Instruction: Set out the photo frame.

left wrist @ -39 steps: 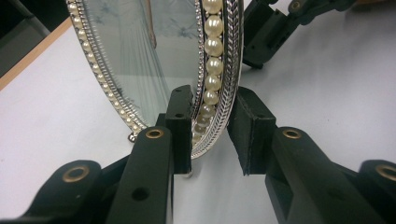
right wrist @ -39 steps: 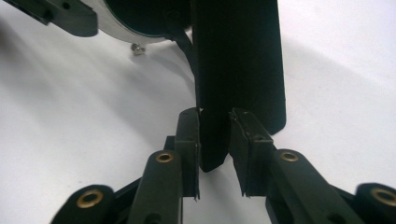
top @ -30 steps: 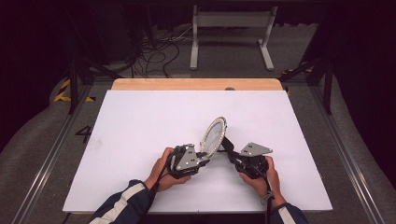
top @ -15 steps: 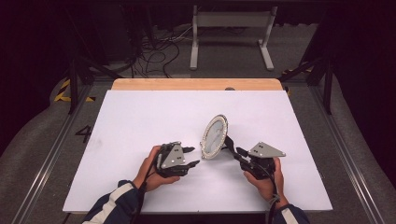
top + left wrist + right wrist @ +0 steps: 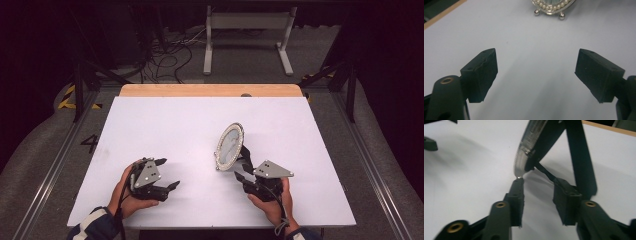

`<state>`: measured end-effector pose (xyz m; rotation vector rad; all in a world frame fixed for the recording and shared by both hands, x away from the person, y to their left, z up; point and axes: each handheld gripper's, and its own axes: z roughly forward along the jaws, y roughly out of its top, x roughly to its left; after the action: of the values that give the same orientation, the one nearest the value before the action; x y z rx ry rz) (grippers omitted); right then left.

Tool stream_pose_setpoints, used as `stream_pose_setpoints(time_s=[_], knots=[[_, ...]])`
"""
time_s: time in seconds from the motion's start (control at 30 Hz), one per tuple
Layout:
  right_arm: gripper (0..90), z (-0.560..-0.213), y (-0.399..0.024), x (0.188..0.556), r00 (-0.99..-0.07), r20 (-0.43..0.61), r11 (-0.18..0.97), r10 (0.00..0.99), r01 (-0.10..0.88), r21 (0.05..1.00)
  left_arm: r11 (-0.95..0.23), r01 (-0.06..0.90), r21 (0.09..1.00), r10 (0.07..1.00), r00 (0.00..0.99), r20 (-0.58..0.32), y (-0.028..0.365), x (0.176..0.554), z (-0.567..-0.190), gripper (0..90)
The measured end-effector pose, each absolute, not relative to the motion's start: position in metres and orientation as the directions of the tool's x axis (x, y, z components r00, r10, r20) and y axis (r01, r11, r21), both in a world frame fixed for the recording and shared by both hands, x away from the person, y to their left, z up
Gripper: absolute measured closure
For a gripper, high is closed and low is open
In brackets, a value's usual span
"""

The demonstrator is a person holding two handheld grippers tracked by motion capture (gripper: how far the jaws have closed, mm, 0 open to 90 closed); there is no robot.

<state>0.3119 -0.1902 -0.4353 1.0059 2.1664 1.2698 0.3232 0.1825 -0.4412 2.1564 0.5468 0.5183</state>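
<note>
An oval picture frame (image 5: 230,145) with a pearl rim stands upright on the white table (image 5: 165,125), propped on its black back leg (image 5: 581,157). My right gripper (image 5: 242,173) sits just behind it. Its jaws have just been opening and now stand apart in the right gripper view (image 5: 541,195), with a thin black strap (image 5: 546,173) of the stand running between them, unpressed. One fingertip (image 5: 517,185) is right at the frame's bottom edge (image 5: 524,162). My left gripper (image 5: 169,173) is well to the left of the frame (image 5: 551,6). Its jaws have just been opening and stand wide (image 5: 536,72), with nothing between them.
A wooden strip (image 5: 210,90) runs along the table's far edge. Beyond it on the dark floor are cables (image 5: 165,55) and a metal stand (image 5: 245,35). Bare white tabletop surrounds the frame.
The left gripper has come away from the frame, moved left and opened wide. The right gripper's jaws have parted behind the frame. The frame stands on its own.
</note>
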Motion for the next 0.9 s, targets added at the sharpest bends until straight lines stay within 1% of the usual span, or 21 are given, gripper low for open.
stream_pose_setpoints(time_s=[0.13,0.2,0.27,0.37,0.5,0.6,0.77,0.83,0.9], knots=[[50.7,-0.44,-0.176,0.316,-0.643,0.039,0.279,0.765,0.385,0.88,-0.569,0.225,0.791,0.559,0.811,0.172,0.199,0.313,-0.446,17.2],[49.3,-0.445,-0.165,0.32,-0.639,0.02,0.305,0.769,0.393,0.868,-0.568,0.228,0.791,0.566,0.806,0.174,0.204,0.31,-0.446,16.6],[47.6,-0.447,-0.159,0.323,-0.632,0.021,0.304,0.774,0.401,0.864,-0.548,0.241,0.801,0.583,0.796,0.159,0.209,0.308,-0.445,16.3],[47.4,-0.449,-0.156,0.328,-0.616,0.029,0.291,0.787,0.413,0.863,-0.539,0.25,0.804,0.596,0.788,0.153,0.211,0.308,-0.445,15.9],[46.6,-0.449,-0.15,0.339,-0.592,0.044,0.258,0.805,0.416,0.872,-0.559,0.257,0.788,0.594,0.787,0.166,0.211,0.305,-0.45,15.8],[49.4,-0.448,-0.146,0.345,-0.573,0.048,0.216,0.818,0.384,0.898,-0.573,0.266,0.775,0.6,0.781,0.174,0.214,0.301,-0.452,15.8],[51.9,-0.449,-0.142,0.353,-0.549,0.077,0.178,0.832,0.395,0.901,-0.564,0.284,0.776,0.626,0.759,0.177,0.222,0.296,-0.454,15.8],[55.4,-0.45,-0.141,0.356,-0.53,0.086,0.162,0.843,0.404,0.9,-0.562,0.291,0.774,0.635,0.752,0.178,0.224,0.294,-0.454,15.8],[56.3,-0.451,-0.141,0.358,-0.524,0.094,0.152,0.846,0.406,0.901,-0.561,0.295,0.773,0.641,0.747,0.179,0.227,0.292,-0.454,15.8]])
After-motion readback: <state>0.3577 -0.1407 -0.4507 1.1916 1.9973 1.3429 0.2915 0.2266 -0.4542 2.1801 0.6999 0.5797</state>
